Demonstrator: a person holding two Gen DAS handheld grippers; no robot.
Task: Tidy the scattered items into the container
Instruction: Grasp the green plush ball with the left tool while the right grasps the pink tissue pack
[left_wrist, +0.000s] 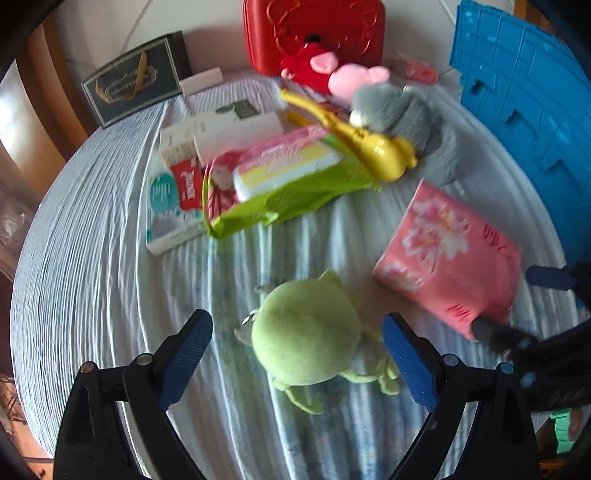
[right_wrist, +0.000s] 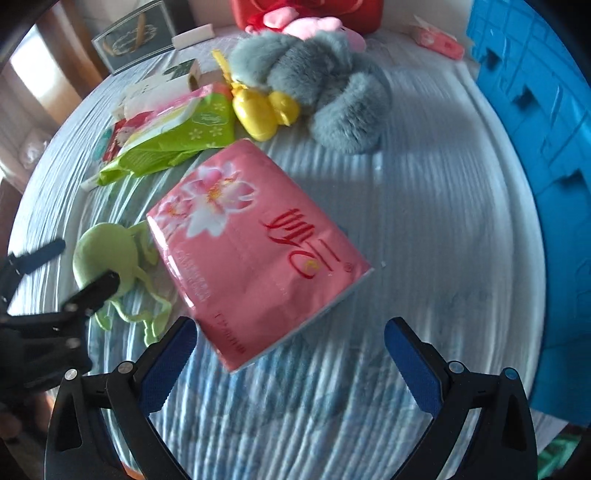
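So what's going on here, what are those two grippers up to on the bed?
A person is tidying items scattered on a striped bedspread with two handheld grippers. The left gripper is open, its fingers either side of a green frog plush, not yet closed on it. The right gripper is open too, lined up on a pink tissue pack. A blue plastic crate waits on the right; nothing is gripped.
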